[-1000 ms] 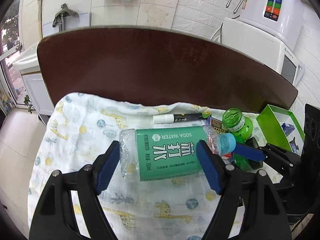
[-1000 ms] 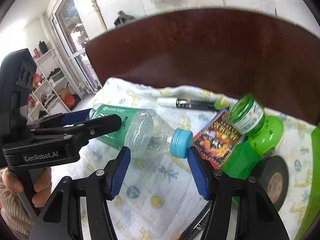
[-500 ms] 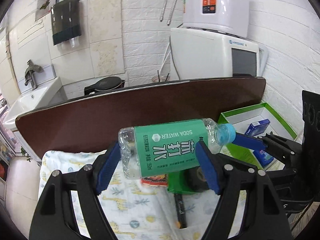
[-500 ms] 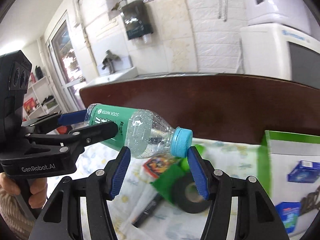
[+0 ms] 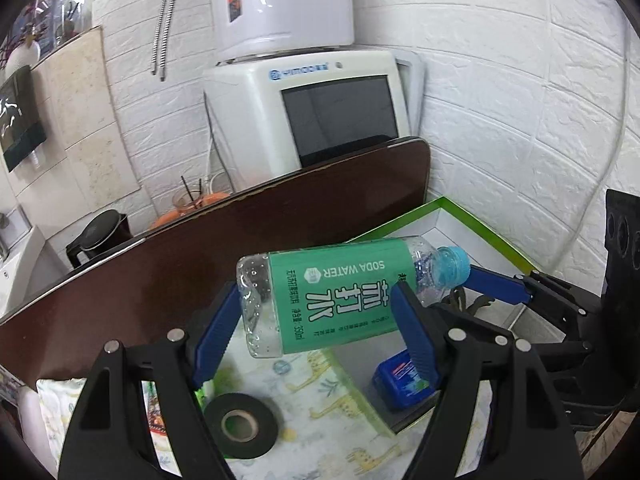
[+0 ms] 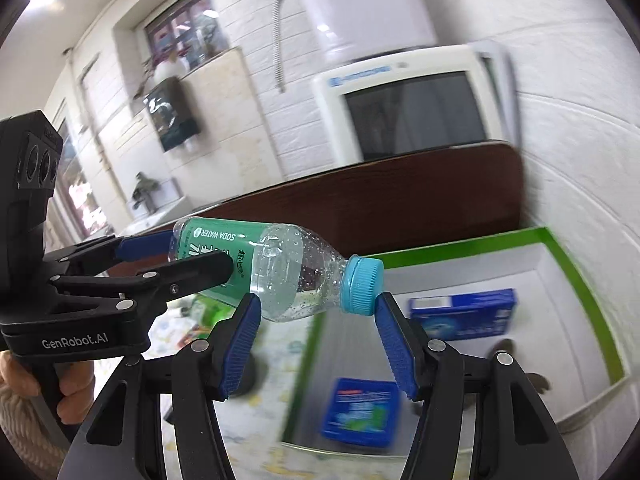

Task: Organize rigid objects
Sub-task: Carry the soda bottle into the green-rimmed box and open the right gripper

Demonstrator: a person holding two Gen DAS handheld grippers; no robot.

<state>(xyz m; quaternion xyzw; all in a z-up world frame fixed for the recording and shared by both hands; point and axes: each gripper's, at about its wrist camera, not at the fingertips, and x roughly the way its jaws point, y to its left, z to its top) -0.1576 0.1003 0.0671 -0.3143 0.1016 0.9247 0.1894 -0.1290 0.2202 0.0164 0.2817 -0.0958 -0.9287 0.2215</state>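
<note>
1. The left gripper [image 5: 320, 320] clamps the green-labelled body of a soda water bottle [image 5: 344, 296], held on its side in the air.
2. The right gripper [image 6: 316, 336] grips the same bottle lengthwise, one pad on its clear shoulder, the other on the blue cap [image 6: 362, 285].
3. The bottle hangs above the near wall of a green-rimmed box [image 6: 576, 280] by the table's far corner.
4. Two blue packets [image 6: 360, 412] lie inside that box.
5. A black tape roll [image 5: 240, 424] rests on the giraffe-print cloth [image 5: 332, 392].
</note>
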